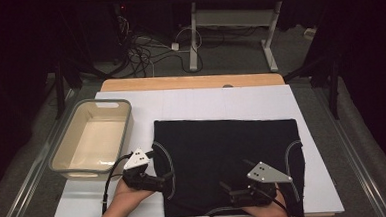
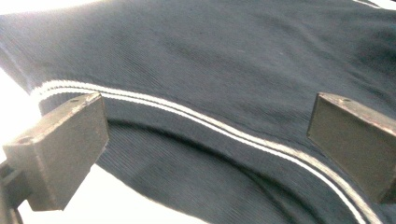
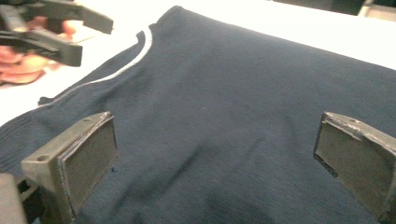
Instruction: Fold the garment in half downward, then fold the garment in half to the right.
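So there's one dark navy garment (image 1: 229, 161) on the desk (image 1: 200, 100), folded into a rough rectangle with its long side running left to right across the white surface. It sits right of centre, near edge almost at the desk's front edge. Thin white piping curves down it in two places, one line near the left edge and one near the right, plus a short bit along the bottom hem. I can't tell which end is the neck.

One beige plastic tub (image 1: 93, 138) with a grey rim sits at the left of the desk, just beside the garment's left edge but not touching it. It has nothing in it.

Two grippers, one per hand. The left gripper (image 1: 160, 181) is at the garment's left edge, pointing in toward the cloth. In the left gripper view its fingers (image 2: 60, 149) are spread wide with the piped edge lying between them, pads not pressing on anything, so it has hold of nothing.

The right gripper (image 1: 230, 190) is at the near edge, right of the middle, over the fabric. In the right gripper view both fingers (image 3: 79, 158) stand about as wide as they go, flat cloth between and beneath them, nothing pinched. The left gripper (image 3: 51, 30) shows up top left in that same view, also with a gap between its fingers.
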`<move>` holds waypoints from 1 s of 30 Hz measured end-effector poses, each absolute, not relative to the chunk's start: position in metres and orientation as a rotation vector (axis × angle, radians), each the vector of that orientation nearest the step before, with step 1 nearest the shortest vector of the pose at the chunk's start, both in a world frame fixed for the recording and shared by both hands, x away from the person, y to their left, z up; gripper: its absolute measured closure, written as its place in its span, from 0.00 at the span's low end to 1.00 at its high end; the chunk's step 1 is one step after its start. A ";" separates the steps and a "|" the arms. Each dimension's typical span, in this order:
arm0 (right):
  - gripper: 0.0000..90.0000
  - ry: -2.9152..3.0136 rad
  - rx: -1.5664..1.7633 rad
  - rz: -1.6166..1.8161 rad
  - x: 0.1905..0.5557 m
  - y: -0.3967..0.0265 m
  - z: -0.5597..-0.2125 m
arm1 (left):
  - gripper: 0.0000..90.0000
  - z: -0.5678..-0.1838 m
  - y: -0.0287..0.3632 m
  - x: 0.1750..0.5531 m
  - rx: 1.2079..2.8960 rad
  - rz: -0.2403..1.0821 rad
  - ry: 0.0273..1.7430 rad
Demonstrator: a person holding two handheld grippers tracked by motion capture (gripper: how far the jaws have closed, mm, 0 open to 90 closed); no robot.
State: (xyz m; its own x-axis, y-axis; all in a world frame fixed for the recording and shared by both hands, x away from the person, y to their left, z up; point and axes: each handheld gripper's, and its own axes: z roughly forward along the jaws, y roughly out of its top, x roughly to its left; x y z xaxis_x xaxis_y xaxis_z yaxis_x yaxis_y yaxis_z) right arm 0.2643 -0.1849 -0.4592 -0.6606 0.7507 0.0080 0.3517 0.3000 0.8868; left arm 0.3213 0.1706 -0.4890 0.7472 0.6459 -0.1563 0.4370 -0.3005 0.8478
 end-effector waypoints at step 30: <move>0.00 2.290 0.856 1.339 0.260 -0.113 -0.462 | 0.00 -0.493 0.171 0.327 1.925 0.224 0.800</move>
